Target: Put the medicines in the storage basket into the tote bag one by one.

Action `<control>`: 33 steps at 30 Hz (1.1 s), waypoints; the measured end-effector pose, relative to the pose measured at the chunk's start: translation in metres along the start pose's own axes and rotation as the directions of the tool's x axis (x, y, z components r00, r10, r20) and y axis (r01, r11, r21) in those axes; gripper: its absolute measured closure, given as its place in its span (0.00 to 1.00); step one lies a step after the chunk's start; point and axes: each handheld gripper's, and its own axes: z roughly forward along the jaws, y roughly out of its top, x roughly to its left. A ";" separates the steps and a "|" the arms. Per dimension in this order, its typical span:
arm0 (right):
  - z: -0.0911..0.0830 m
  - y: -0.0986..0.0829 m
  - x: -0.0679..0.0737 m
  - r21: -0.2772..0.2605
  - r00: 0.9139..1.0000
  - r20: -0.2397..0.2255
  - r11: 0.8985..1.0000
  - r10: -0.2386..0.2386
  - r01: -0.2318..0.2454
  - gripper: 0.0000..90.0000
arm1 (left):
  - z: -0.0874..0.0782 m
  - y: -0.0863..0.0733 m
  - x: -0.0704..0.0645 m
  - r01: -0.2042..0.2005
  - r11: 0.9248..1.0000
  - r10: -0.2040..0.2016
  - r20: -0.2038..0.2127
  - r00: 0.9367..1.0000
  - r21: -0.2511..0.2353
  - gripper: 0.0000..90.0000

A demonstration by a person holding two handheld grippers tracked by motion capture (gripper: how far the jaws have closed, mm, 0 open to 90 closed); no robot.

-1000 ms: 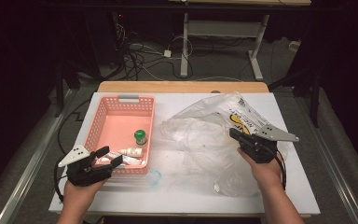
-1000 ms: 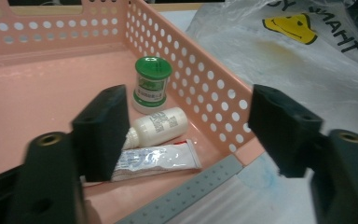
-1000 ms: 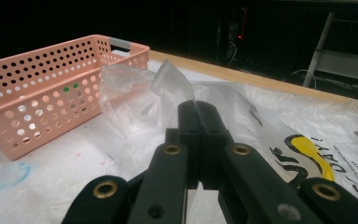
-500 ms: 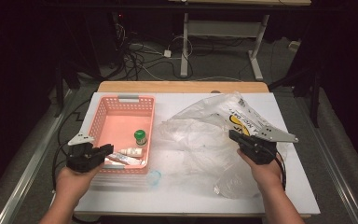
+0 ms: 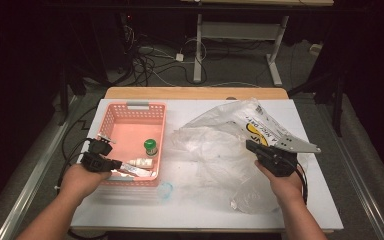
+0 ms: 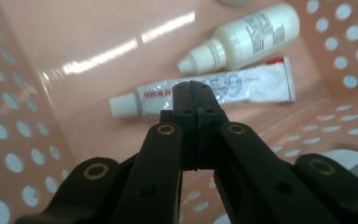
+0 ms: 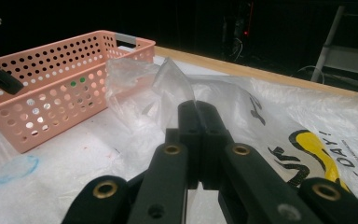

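High view: overhead, facing forward across table point(image 5: 130, 210) | Left gripper view: close, down into pink basket point(image 6: 37, 42) | Right gripper view: low over plastic bag point(image 7: 279, 112), sharing basket point(image 7: 60, 70).

Basket point(image 5: 130, 116) on table's point(image 5: 190, 210) left half; plastic bag point(image 5: 230, 140) spread to its right, reaching the right edge. In basket: tube point(image 6: 214, 88) along near wall, dropper bottle point(image 6: 247, 35) just behind it, capped bottle point(image 5: 150, 146) farther back. Left gripper point(image 5: 111, 163) over basket's near-left corner; right gripper point(image 5: 251, 146) on the bag.
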 end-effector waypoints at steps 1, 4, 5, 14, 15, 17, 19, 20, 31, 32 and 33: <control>0.000 0.000 0.000 0.000 1.000 0.000 1.000 0.000 0.000 1.00 | 0.001 0.003 0.001 0.001 1.000 -0.001 0.001 1.000 0.029 0.97; -0.001 0.000 0.000 -0.001 1.000 -0.001 1.000 0.000 0.000 1.00 | 0.004 0.009 0.005 0.021 0.994 -0.026 0.040 0.999 0.109 0.97; -0.001 0.000 -0.001 -0.001 1.000 -0.001 1.000 -0.001 0.001 1.00 | 0.005 0.012 0.007 0.025 0.990 -0.032 0.047 0.998 0.138 0.97; -0.003 0.001 -0.001 -0.002 1.000 -0.004 1.000 0.002 -0.002 1.00 | 0.022 0.032 0.009 -0.004 0.928 0.007 -0.005 1.000 0.372 0.97; -0.003 0.001 -0.001 -0.003 1.000 -0.003 1.000 0.002 -0.002 1.00 | 0.025 0.034 0.008 -0.007 0.923 0.013 -0.014 1.000 0.386 0.97; -0.003 0.001 -0.001 -0.004 1.000 -0.003 1.000 0.005 -0.005 1.00 | 0.031 0.038 0.006 -0.012 0.917 0.030 -0.038 0.999 0.399 0.97; -0.004 0.001 -0.002 -0.005 1.000 -0.003 1.000 0.002 -0.002 1.00 | 0.035 0.041 0.004 -0.011 0.919 0.036 -0.055 0.998 0.393 0.97; -0.005 0.001 -0.002 -0.005 1.000 -0.001 1.000 0.003 -0.003 1.00 | 0.036 0.042 0.004 -0.011 0.924 0.037 -0.061 0.997 0.383 0.97; -0.006 0.000 -0.003 -0.003 1.000 0.004 1.000 -0.002 0.002 1.00 | 0.036 0.053 0.014 0.039 0.948 0.000 -0.121 0.993 0.314 0.97; -0.006 0.000 -0.002 -0.003 1.000 0.005 1.000 0.002 -0.002 1.00 | 0.036 0.054 0.014 0.041 0.948 0.000 -0.128 0.992 0.316 0.97; -0.006 0.000 -0.002 -0.002 1.000 0.007 1.000 0.002 -0.002 1.00 | 0.037 0.055 0.015 0.046 0.947 -0.003 -0.134 0.991 0.317 0.97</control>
